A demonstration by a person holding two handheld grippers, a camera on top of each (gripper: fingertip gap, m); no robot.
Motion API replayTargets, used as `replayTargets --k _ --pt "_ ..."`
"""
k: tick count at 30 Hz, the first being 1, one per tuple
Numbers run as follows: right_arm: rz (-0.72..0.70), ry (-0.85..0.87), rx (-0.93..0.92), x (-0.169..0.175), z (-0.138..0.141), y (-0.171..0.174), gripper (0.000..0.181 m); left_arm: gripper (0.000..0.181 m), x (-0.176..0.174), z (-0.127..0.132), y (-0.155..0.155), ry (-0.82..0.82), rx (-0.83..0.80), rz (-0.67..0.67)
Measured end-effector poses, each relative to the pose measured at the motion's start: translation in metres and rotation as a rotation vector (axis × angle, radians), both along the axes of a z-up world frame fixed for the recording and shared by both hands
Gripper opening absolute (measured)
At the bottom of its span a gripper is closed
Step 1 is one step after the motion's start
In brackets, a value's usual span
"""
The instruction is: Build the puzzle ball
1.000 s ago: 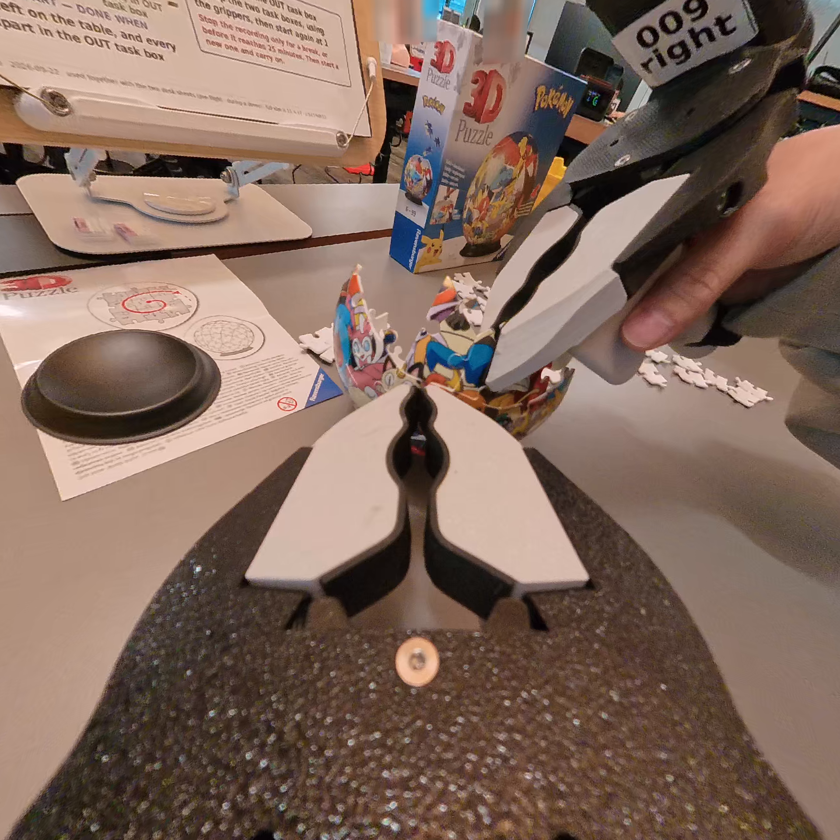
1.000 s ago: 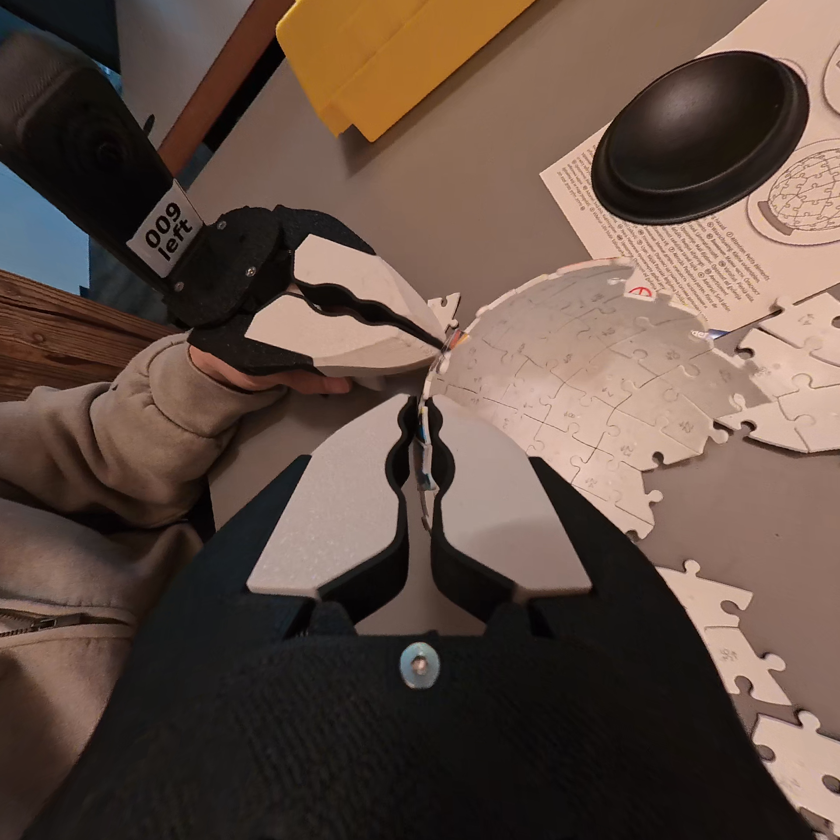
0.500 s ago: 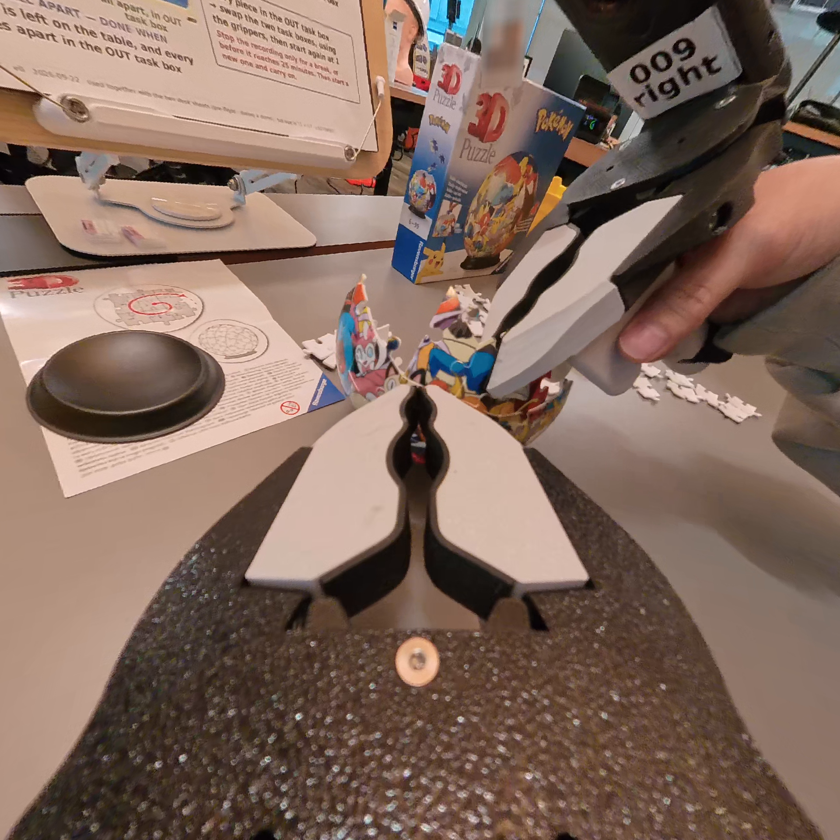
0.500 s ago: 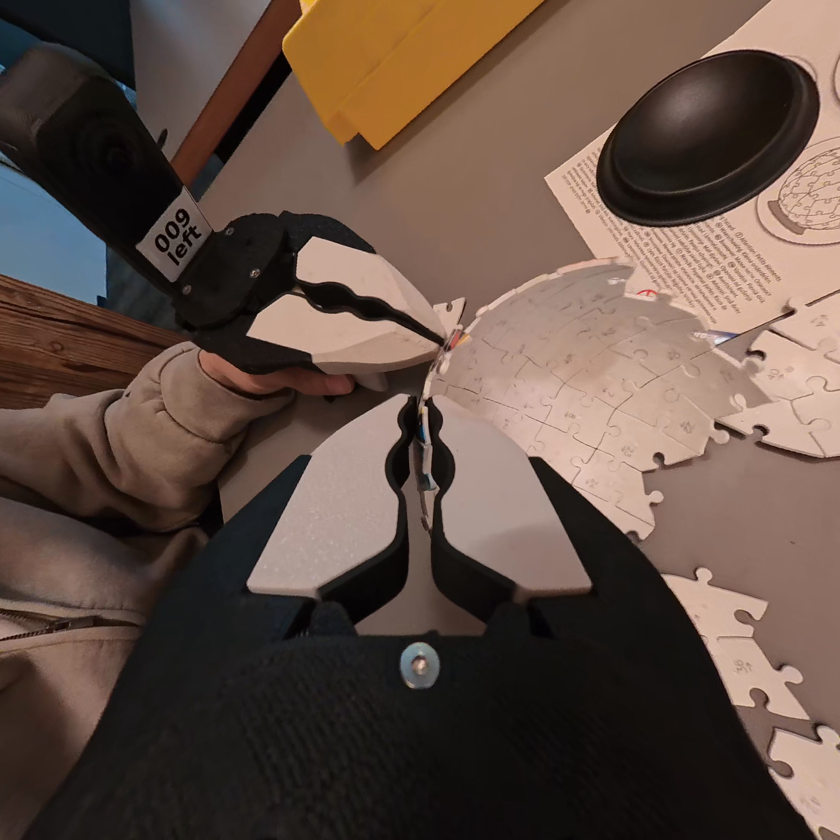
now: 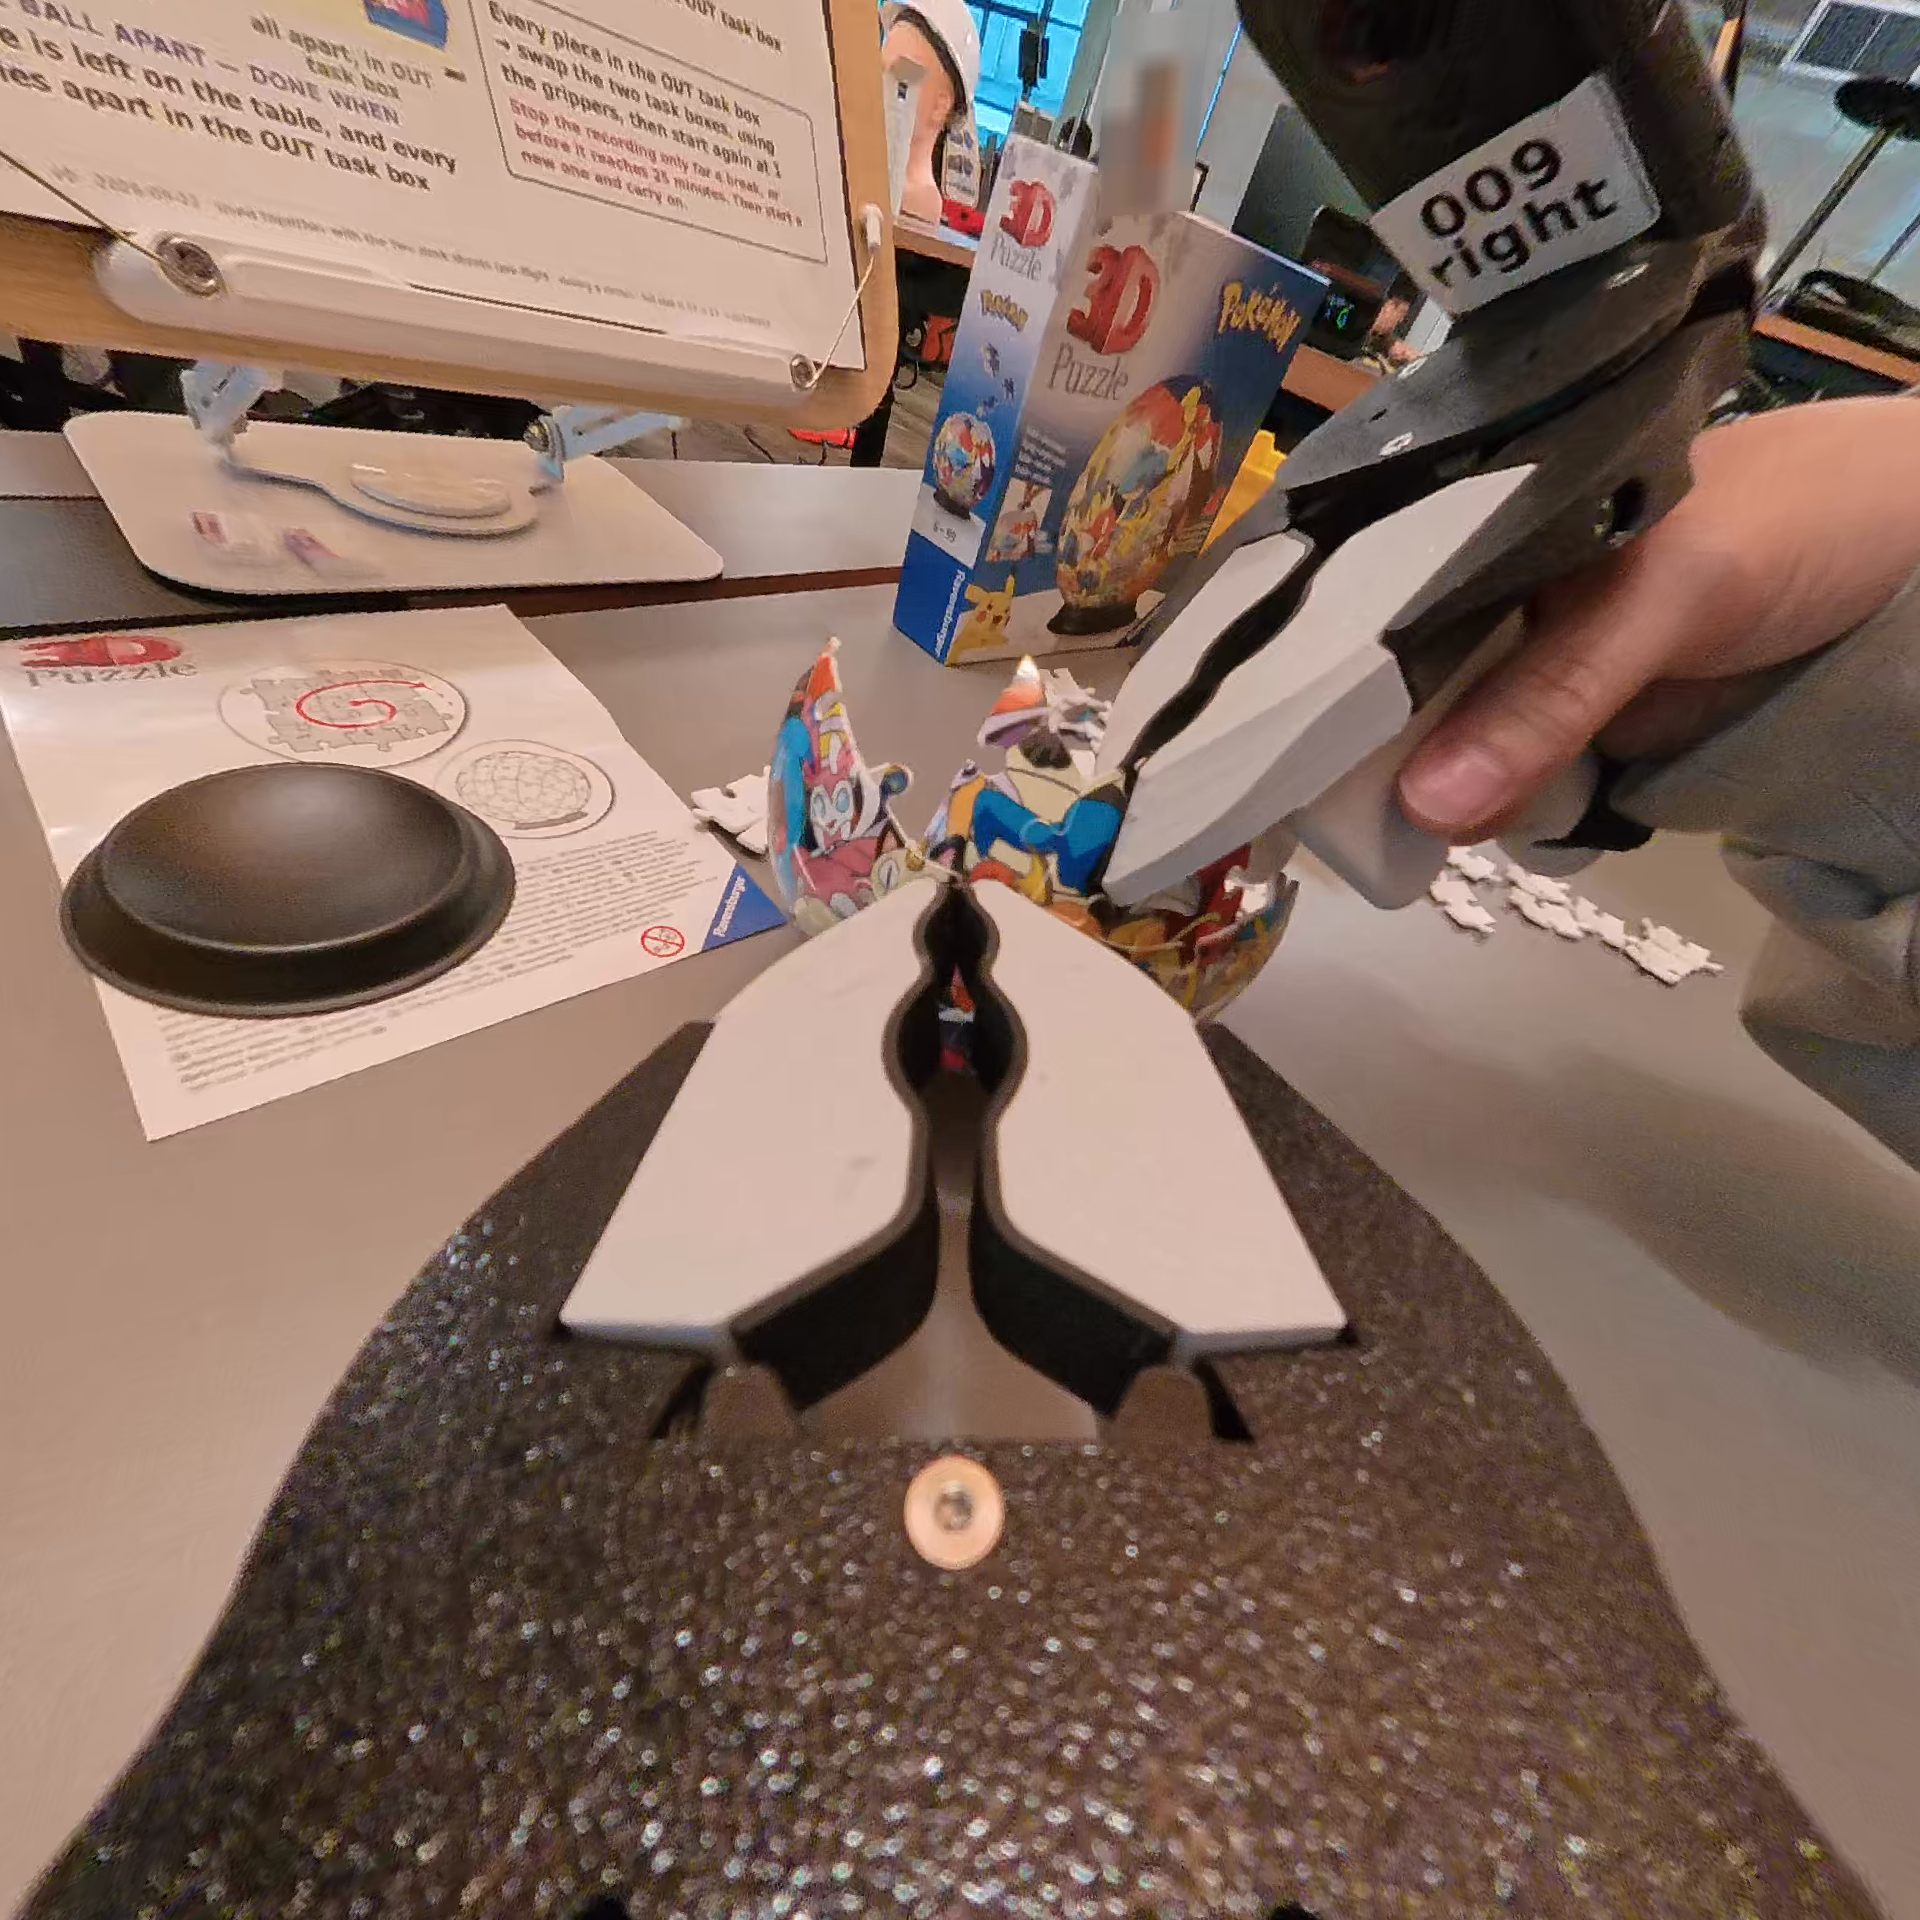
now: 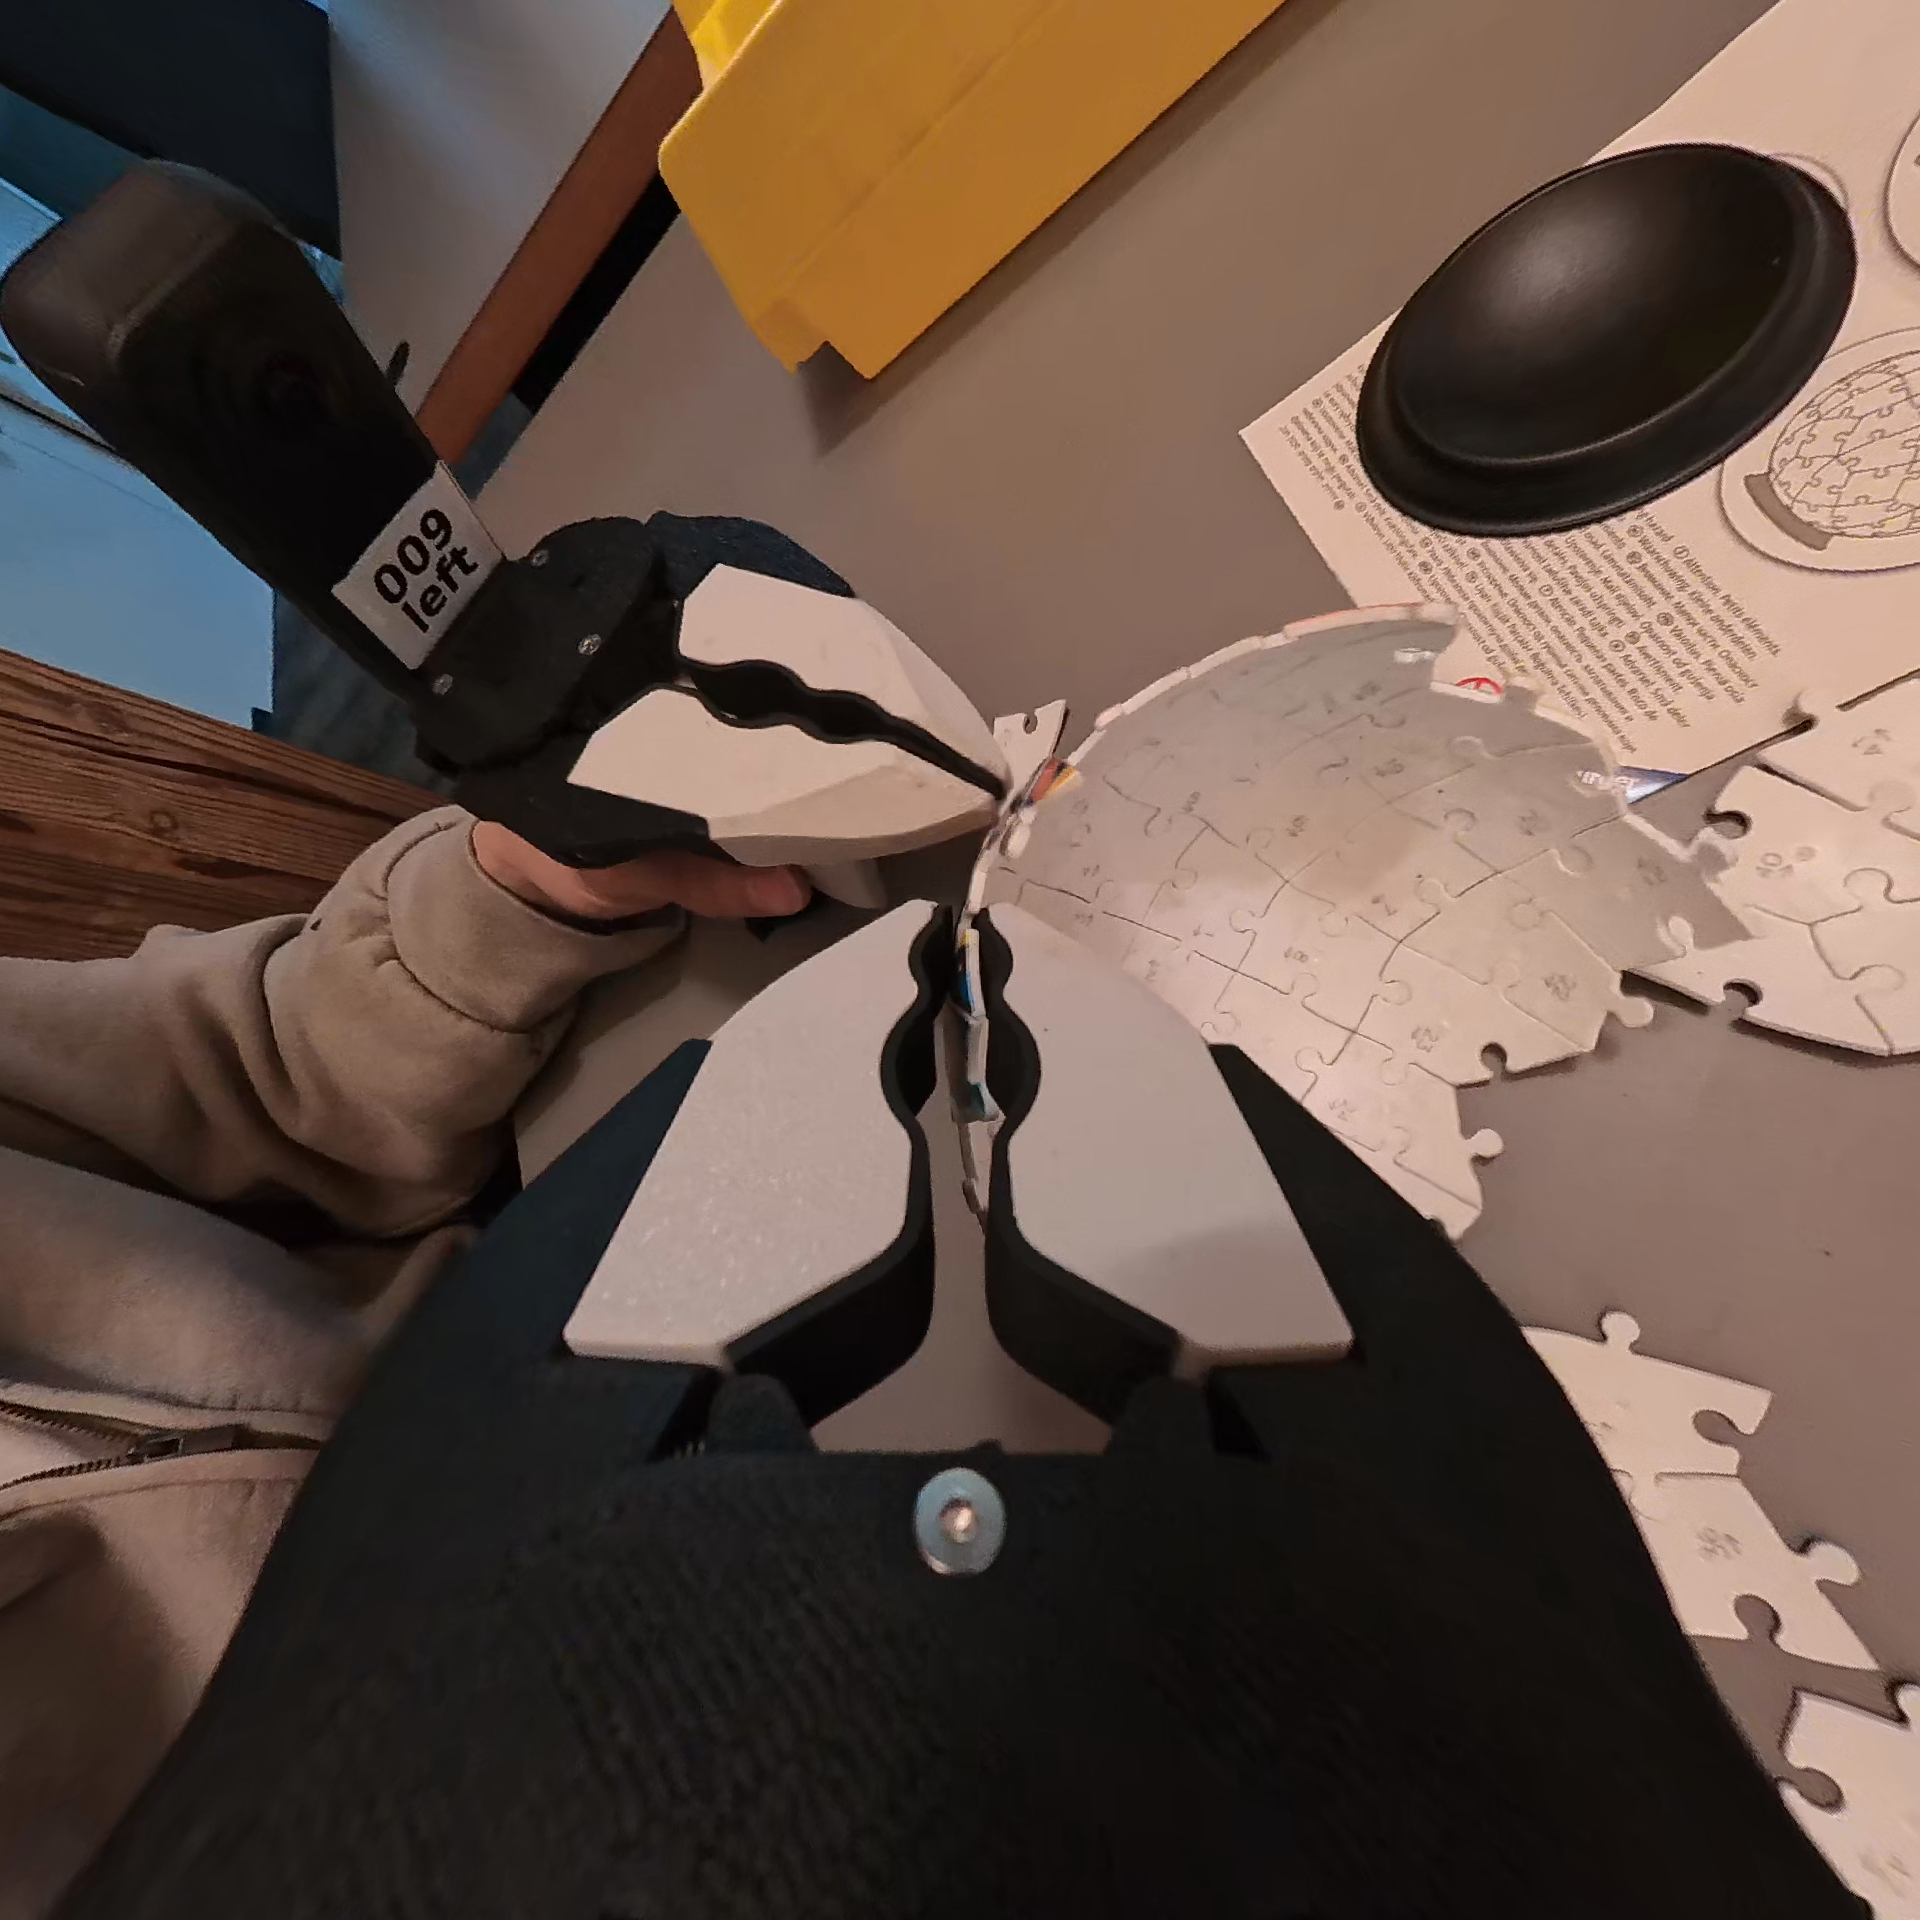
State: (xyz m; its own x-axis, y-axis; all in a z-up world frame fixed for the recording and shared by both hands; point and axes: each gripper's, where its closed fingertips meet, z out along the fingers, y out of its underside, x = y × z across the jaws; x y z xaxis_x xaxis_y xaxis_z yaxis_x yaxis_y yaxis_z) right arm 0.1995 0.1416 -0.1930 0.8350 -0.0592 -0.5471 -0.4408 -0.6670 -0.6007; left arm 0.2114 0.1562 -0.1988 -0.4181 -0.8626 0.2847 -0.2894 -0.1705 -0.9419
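The half-built puzzle ball [image 5: 1023, 831] is a curved shell, colourful outside and white inside [image 6: 1351, 883], with a jagged open rim. My right gripper [image 6: 961, 914] is shut on the shell's rim, whose edge runs between its fingers; it comes in from the upper right in the left wrist view [image 5: 1117, 831]. My left gripper [image 5: 954, 899] is shut on a puzzle piece [image 6: 1029, 727] with its tips against the rim, just left of the right gripper's hold [image 6: 992, 795]. Most of that piece is hidden between the fingers.
A black round stand [image 5: 281, 883] [image 6: 1600, 343] sits on the instruction sheet [image 5: 416, 1039]. The puzzle box [image 5: 1101, 436] stands behind the ball. Loose white pieces [image 5: 1558, 914] [image 6: 1662, 1507] and a joined section [image 6: 1849, 935] lie on the grey table. There is a yellow bin [image 6: 935, 156] and a clipboard stand [image 5: 416, 499]. My left and right fingertips are right by each other.
Both grippers stay shut at the shell's rim. The shell and both grippers have shifted slightly over the table; the grips look the same.
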Motion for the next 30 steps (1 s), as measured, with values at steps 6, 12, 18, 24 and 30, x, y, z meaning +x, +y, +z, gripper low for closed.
replayTargets --k 6,12,18,24,30 --pt "-0.002 -0.003 -0.001 -0.002 -0.001 0.002 0.004 0.0 0.0 -0.002 -0.001 0.01 0.007 -0.008" --pt "0.002 -0.005 -0.001 -0.003 -0.002 0.002 0.004 0.0 0.0 -0.002 -0.001 0.009 -0.005 -0.009" --pt "-0.009 0.022 0.011 -0.002 -0.001 0.003 0.004 0.0 0.0 -0.002 -0.002 0.02 -0.028 -0.015" --pt "0.0 0.004 0.006 -0.007 -0.003 0.003 0.004 0.0 0.002 0.004 0.019 -0.009 -0.045 0.075" --pt "0.06 -0.193 -0.022 -0.022 -0.009 0.004 0.005 0.0 0.003 -0.005 0.032 0.022 0.022 0.134"
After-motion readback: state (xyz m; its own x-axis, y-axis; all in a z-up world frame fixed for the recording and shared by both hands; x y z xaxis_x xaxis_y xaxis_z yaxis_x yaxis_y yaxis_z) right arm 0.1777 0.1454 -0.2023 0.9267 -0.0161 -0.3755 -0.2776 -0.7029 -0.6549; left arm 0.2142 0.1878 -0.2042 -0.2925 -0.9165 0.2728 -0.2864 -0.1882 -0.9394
